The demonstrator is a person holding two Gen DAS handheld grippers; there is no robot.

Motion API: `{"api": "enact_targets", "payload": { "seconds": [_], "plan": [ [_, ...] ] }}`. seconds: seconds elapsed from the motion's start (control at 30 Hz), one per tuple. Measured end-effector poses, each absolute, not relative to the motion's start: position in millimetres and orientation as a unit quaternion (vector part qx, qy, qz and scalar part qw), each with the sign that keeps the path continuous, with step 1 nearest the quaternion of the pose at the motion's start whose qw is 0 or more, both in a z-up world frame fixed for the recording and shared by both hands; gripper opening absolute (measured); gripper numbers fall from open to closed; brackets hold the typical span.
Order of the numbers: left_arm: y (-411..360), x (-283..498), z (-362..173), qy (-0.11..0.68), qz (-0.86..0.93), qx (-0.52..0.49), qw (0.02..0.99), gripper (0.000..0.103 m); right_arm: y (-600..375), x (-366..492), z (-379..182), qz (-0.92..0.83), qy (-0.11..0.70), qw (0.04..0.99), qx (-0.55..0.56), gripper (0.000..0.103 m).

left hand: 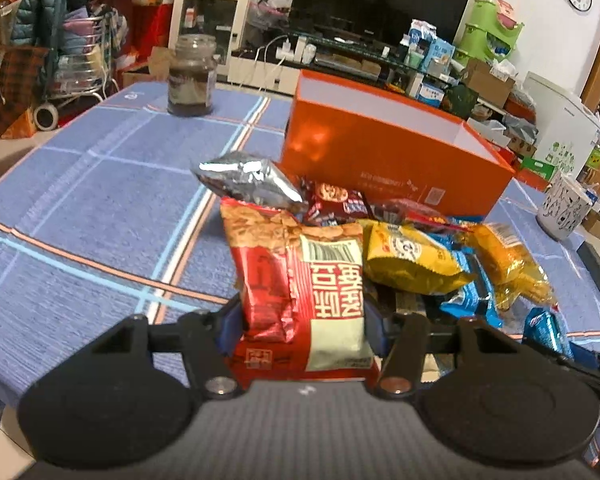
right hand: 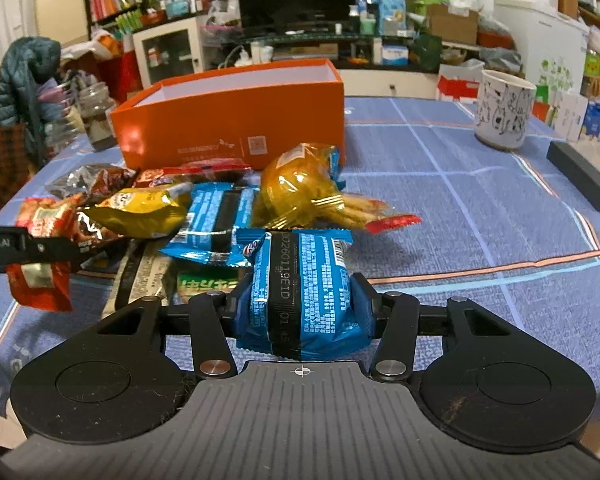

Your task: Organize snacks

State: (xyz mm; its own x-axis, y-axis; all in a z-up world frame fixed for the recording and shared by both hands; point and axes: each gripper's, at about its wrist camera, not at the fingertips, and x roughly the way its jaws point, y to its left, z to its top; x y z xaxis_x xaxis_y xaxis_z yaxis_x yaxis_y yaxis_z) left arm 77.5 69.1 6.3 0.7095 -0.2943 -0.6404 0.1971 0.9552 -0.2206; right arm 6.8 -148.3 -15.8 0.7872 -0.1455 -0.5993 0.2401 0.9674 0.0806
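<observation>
Left gripper [left hand: 300, 332] pinching red snack bag [left hand: 300, 292], jaws pressing in on both sides of it, bag standing upright at near left edge of snack pile [right hand: 220, 216]

Right gripper [right hand: 300, 312] clamping blue biscuit pack [right hand: 300, 292], jaws closing on its sides, pack sitting at near right edge of pile

Orange box [right hand: 236, 120] sitting open-topped just behind pile on blue checked tablecloth [right hand: 480, 208]

Yellow packet [left hand: 412, 260] lying mid-pile, golden bag [right hand: 300, 188] resting just in front of box

White mug [right hand: 504, 110] standing well right, glass jar [left hand: 192, 76] standing far left
</observation>
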Motion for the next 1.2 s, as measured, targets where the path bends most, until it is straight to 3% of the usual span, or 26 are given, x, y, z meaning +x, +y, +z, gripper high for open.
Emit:
{"api": "enact_targets", "payload": {
  "seconds": [0.27, 0.47, 0.6, 0.7, 0.9, 0.97, 1.03, 1.07, 1.13, 1.2],
  "plan": [
    [66, 70, 18, 0.338, -0.129, -0.035, 0.932, 0.057, -144, -5, -6, -0.091, 0.298, 0.948, 0.071, 0.037],
    [62, 97, 51, 0.323, -0.148, -0.047, 0.934, 0.057, -144, 0, 39, -0.051, 0.264, 0.961, 0.070, 0.037],
    [37, 156, 90, 0.287, -0.160, -0.035, 0.944, 0.057, -160, 63, 83, -0.043, 0.227, 0.971, 0.056, 0.037],
    [14, 217, 104, 0.307, -0.171, -0.051, 0.935, 0.057, -175, 135, 109, -0.036, 0.231, 0.971, 0.059, 0.037],
    [-23, 308, 88, 0.363, -0.154, -0.018, 0.919, 0.058, -201, 264, 104, -0.042, 0.321, 0.943, 0.072, 0.038],
    [-13, 304, 87, 0.367, -0.161, -0.038, 0.915, 0.065, -207, 274, 101, -0.049, 0.334, 0.938, 0.086, 0.043],
    [6, 285, 92, 0.338, -0.178, -0.057, 0.922, 0.090, -212, 255, 107, -0.041, 0.306, 0.946, 0.094, 0.048],
    [17, 273, 94, 0.324, -0.183, -0.060, 0.926, 0.092, -215, 239, 110, -0.037, 0.289, 0.952, 0.095, 0.060],
    [38, 249, 96, 0.307, -0.182, -0.058, 0.932, 0.092, -218, 198, 113, -0.042, 0.255, 0.963, 0.081, 0.072],
    [60, 222, 96, 0.286, -0.178, -0.067, 0.939, 0.093, -219, 154, 107, -0.053, 0.233, 0.969, 0.069, 0.074]
  ]
}}
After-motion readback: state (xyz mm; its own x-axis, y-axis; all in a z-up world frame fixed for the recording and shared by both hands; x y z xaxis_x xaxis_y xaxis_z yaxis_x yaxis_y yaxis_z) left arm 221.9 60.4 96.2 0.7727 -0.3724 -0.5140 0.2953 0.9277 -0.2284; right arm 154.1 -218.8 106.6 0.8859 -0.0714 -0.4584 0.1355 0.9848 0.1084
